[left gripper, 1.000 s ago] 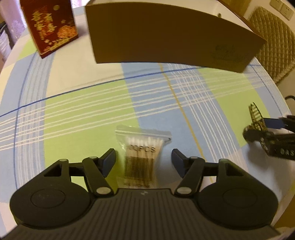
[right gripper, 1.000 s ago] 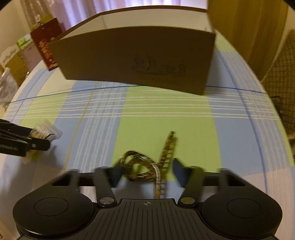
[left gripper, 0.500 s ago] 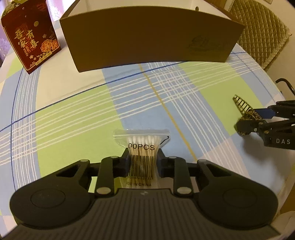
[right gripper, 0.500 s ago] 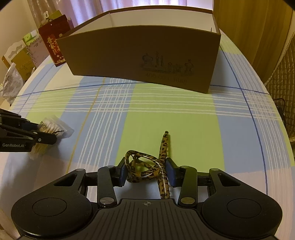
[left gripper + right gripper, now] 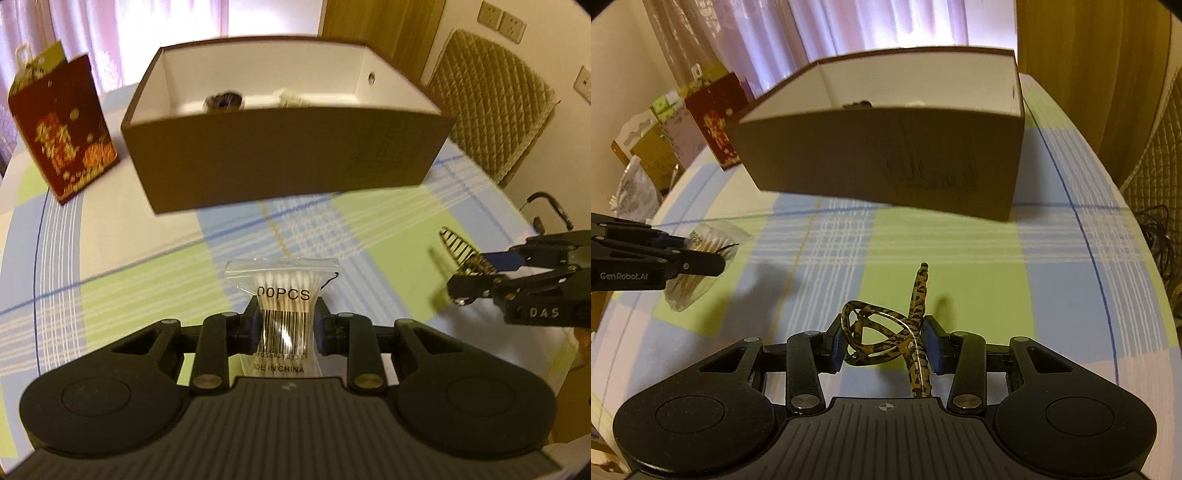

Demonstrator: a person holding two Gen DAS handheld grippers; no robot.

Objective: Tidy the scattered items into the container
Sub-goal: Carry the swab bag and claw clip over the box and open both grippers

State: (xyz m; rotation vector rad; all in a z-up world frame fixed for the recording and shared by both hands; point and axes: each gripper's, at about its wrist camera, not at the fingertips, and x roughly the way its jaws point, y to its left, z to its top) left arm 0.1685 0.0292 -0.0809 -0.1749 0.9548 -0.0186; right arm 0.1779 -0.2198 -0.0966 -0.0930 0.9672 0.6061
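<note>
cotton swab bag pinched in left gripper, above checked tablecloth. leopard-print cord clamped in right gripper. brown box ahead, open.

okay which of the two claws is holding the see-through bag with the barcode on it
The left claw. It is shut on the clear cotton swab bag; the right claw grips a leopard-print cord instead.
</note>
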